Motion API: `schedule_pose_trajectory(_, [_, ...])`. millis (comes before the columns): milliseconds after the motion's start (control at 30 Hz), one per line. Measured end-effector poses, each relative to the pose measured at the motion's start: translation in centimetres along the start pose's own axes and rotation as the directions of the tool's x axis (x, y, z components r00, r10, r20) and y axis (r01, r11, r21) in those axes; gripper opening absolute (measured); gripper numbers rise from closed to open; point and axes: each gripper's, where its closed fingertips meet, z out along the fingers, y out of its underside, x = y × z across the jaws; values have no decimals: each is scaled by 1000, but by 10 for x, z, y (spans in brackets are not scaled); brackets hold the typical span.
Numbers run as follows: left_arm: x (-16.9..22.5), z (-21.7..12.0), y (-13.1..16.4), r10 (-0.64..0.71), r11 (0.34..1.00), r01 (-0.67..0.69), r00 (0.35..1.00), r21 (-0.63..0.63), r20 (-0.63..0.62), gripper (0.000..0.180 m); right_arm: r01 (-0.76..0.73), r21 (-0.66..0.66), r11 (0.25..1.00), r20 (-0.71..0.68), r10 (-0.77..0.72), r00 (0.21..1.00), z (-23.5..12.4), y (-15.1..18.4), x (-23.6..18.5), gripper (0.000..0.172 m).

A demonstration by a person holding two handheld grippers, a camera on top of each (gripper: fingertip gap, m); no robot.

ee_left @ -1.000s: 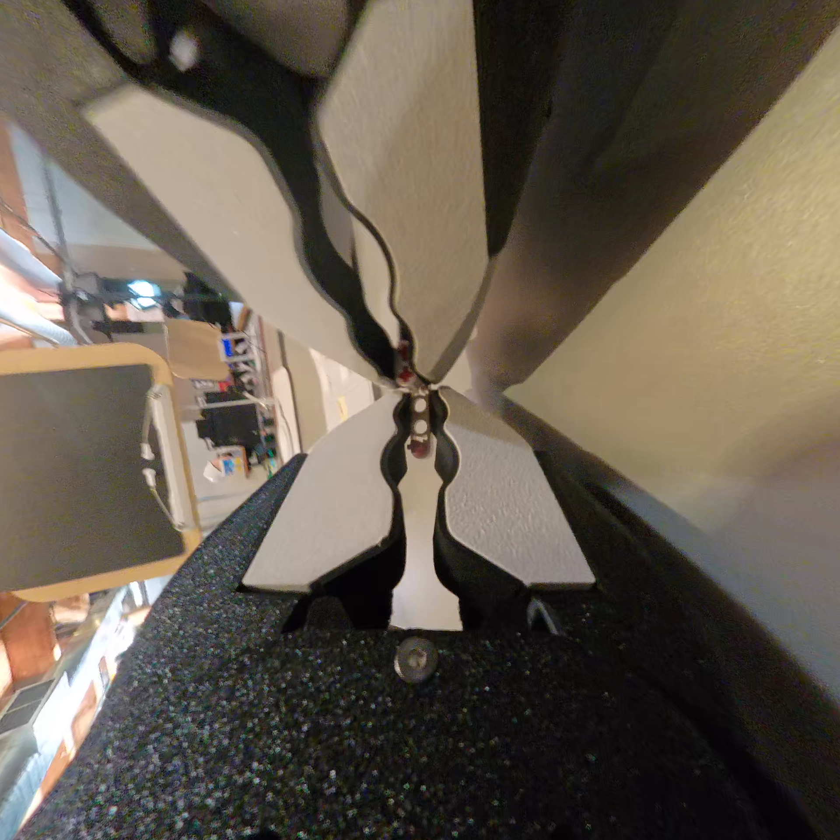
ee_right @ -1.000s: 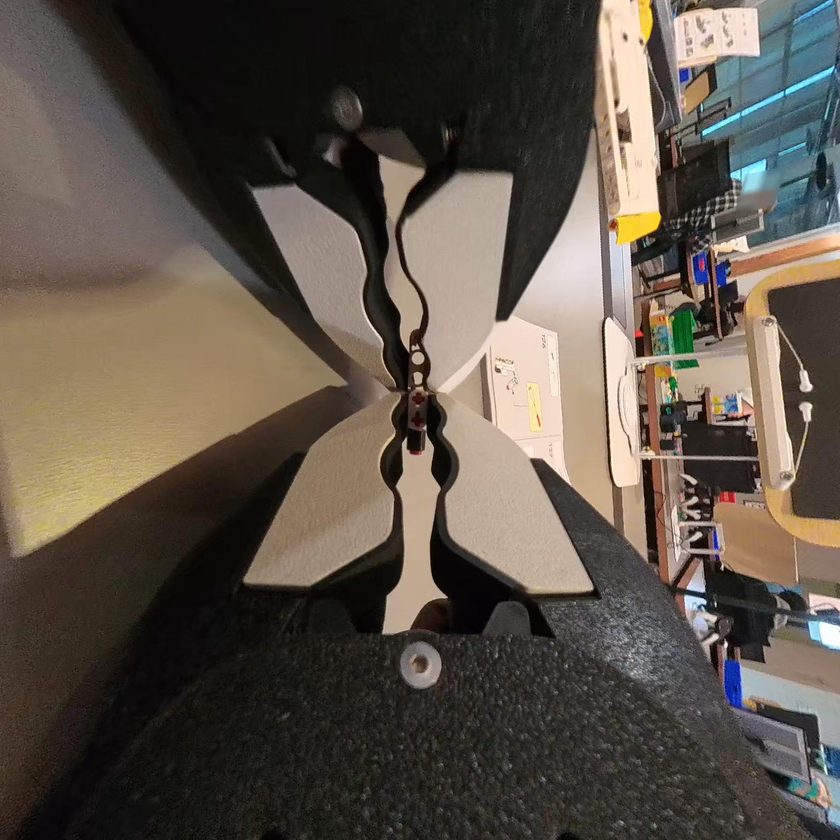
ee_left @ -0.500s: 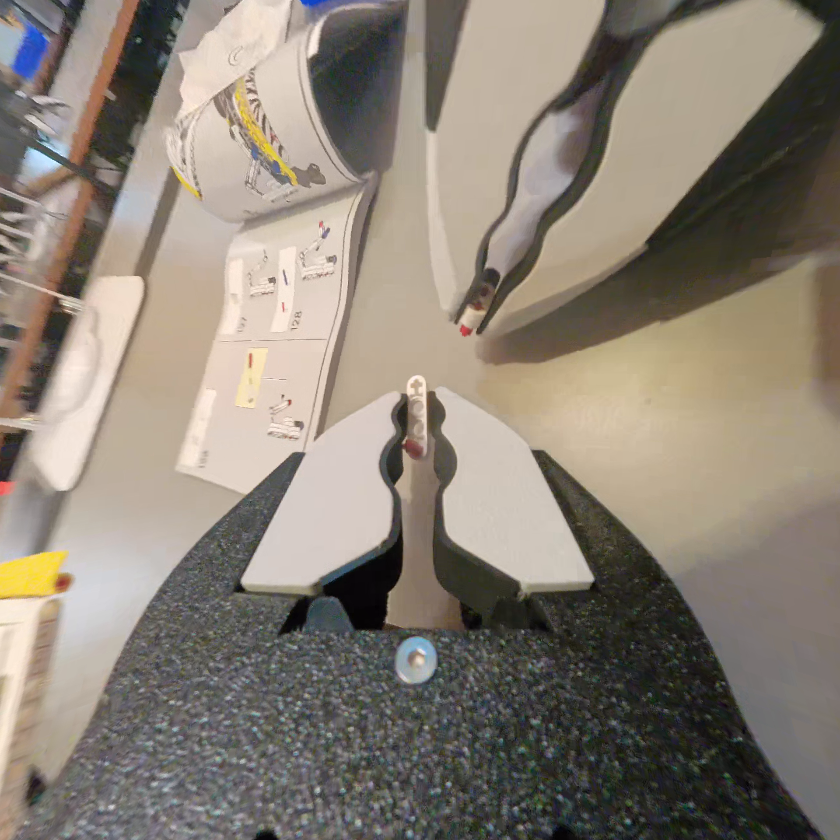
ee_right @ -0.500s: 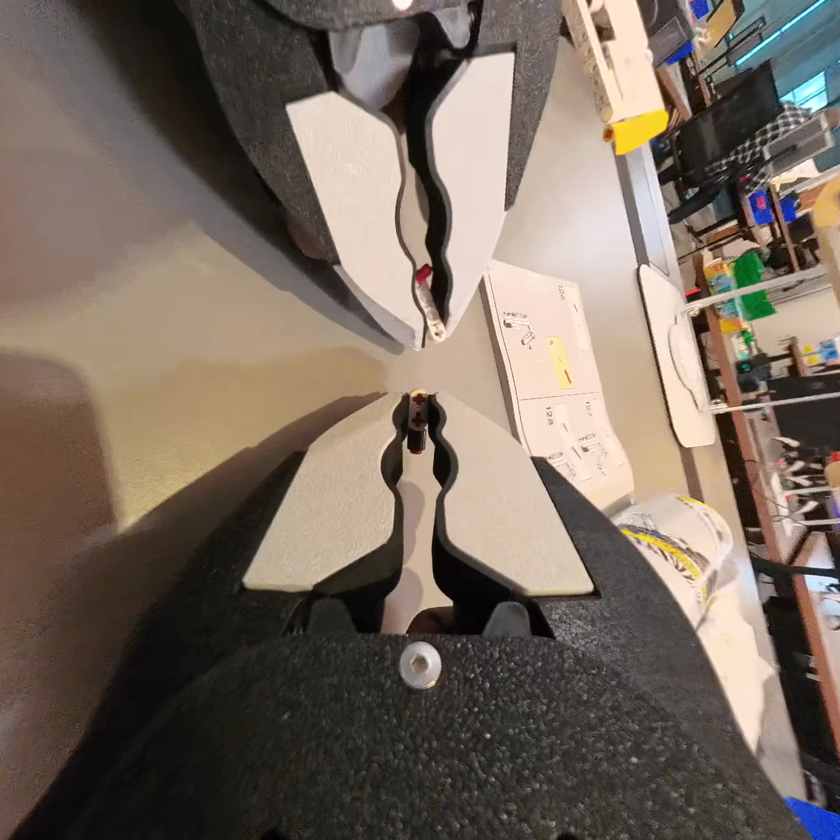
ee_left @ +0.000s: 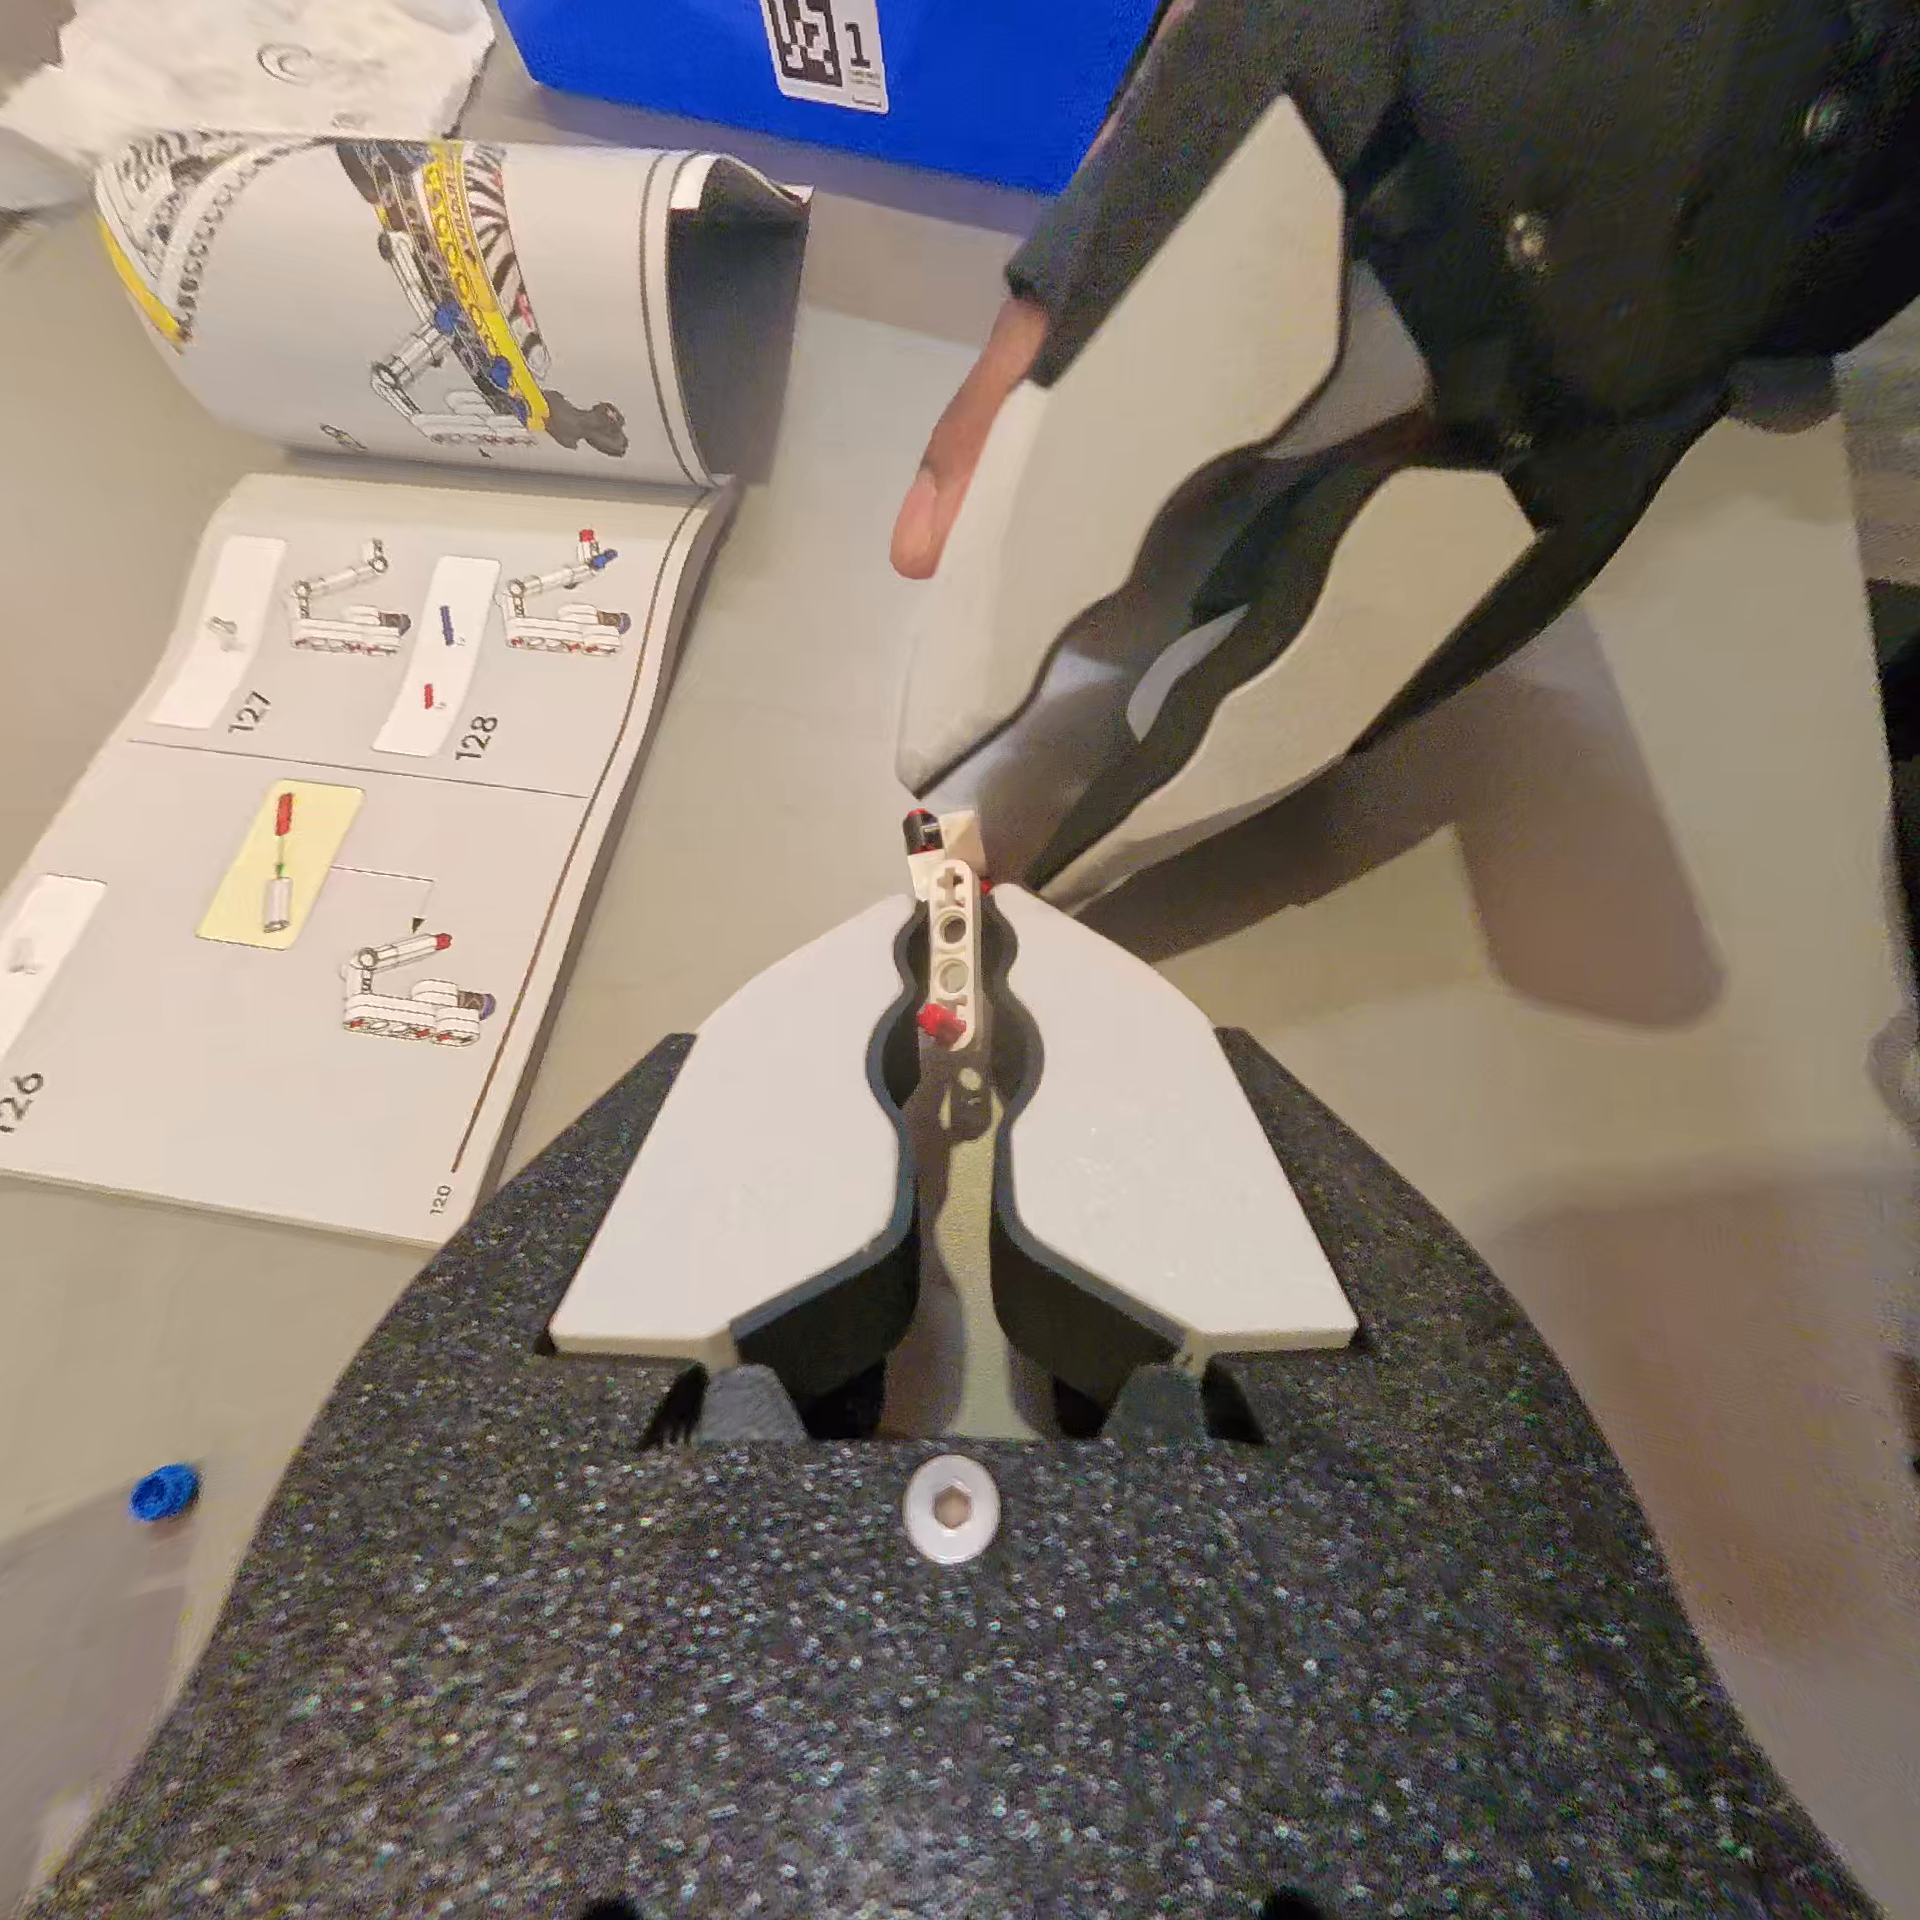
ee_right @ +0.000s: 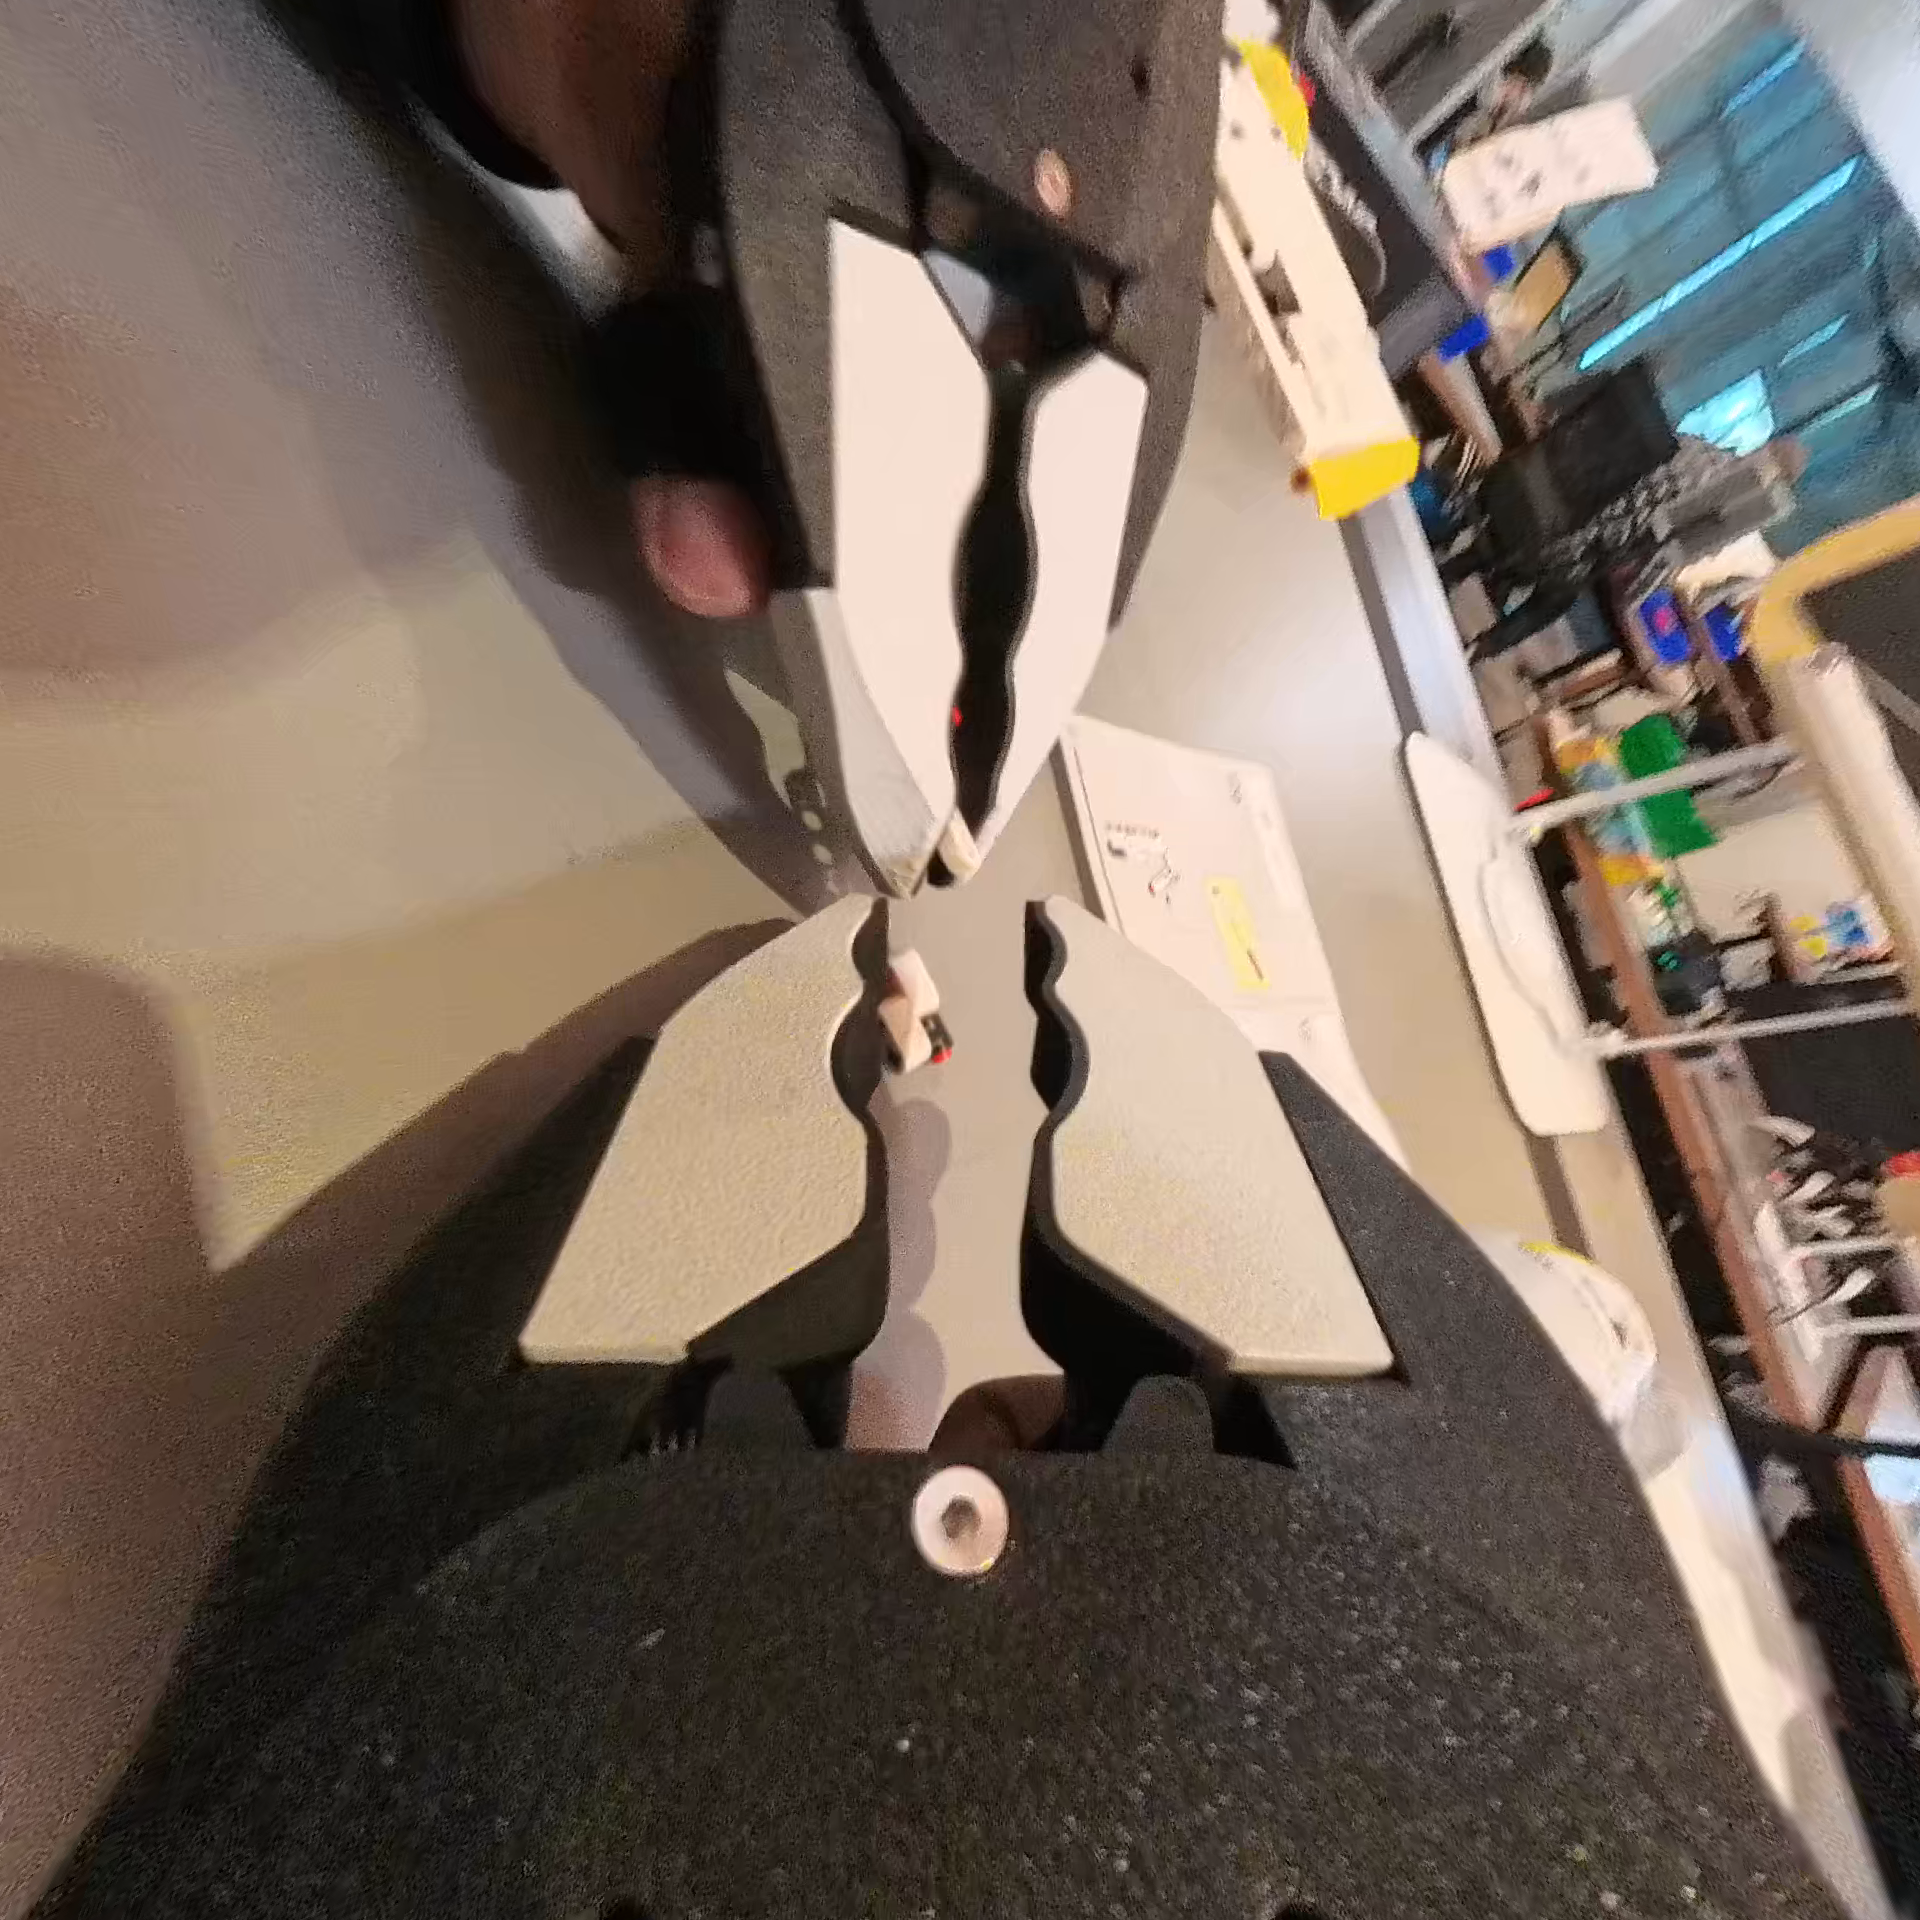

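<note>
the left gripper [ee_left: 951, 914] has its fingers clamped on a slim white plastic beam with round holes [ee_left: 954, 951], beside the open instruction booklet [ee_left: 312, 831] on the grey counter [ee_left: 1455, 1143]. only the right wrist view shows the right gripper [ee_right: 951, 920] with fingers apart, a small white-and-red piece [ee_right: 909, 1013] against one finger.

Numbered booklet [ee_left: 312, 831], tagged blue box [ee_left: 831, 62]

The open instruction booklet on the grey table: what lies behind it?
Behind the open instruction booklet stands its curled printed page, then crumpled white paper and a blue box. The curl hides the table behind it.
</note>
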Motion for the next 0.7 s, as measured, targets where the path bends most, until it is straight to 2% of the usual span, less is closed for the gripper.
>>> schedule_pose_trajectory(167, [4,-3,2,-38,999,37,997,-4,-74,9,165,25,986,-30,-164,986,4,-7,-6,22])
schedule_pose_trajectory(533, [19,-13,-6,-59,995,77,970,69,-236,9,312,88,946,-67,-307,949,1,-17,-10,19])
schedule_pose_trajectory(700, [20,-11,-4,-60,996,75,971,54,-230,9,368,70,927,-98,-361,927,3,-16,-12,18])
